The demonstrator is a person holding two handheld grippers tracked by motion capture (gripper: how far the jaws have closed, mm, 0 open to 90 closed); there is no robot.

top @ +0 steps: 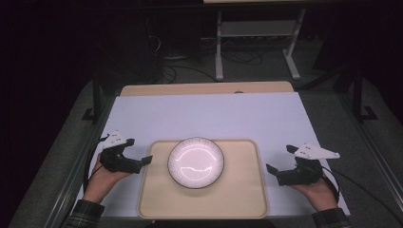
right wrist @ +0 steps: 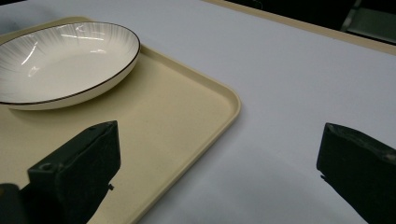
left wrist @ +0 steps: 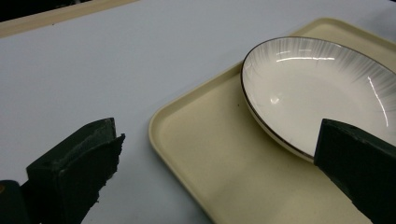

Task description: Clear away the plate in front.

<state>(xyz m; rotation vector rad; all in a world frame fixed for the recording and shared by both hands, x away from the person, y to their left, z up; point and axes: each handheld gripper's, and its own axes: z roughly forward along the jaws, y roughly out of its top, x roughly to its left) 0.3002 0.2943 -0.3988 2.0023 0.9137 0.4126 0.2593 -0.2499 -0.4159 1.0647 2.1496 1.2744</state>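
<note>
A white plate [top: 196, 162] with a thin dark rim lies on the far half of a beige tray [top: 204, 199] near the table's front edge. My left gripper [top: 138, 150] stands open at the tray's left edge, with one jaw over the tray's far left corner. In the left gripper view the plate [left wrist: 317, 88] and the tray [left wrist: 196, 140] lie between the jaws of the left gripper [left wrist: 219, 135]. My right gripper [top: 280, 158] stands open just right of the tray. In the right gripper view the right gripper [right wrist: 219, 137] straddles the tray [right wrist: 177, 107] rim, with the plate [right wrist: 65, 60] farther off.
A white mat [top: 204, 114] covers the table, with a wooden strip [top: 204, 88] along its far edge. Beyond the table stands a metal frame [top: 256, 42] on a dark floor with cables. The person's hands come in at the bottom corners.
</note>
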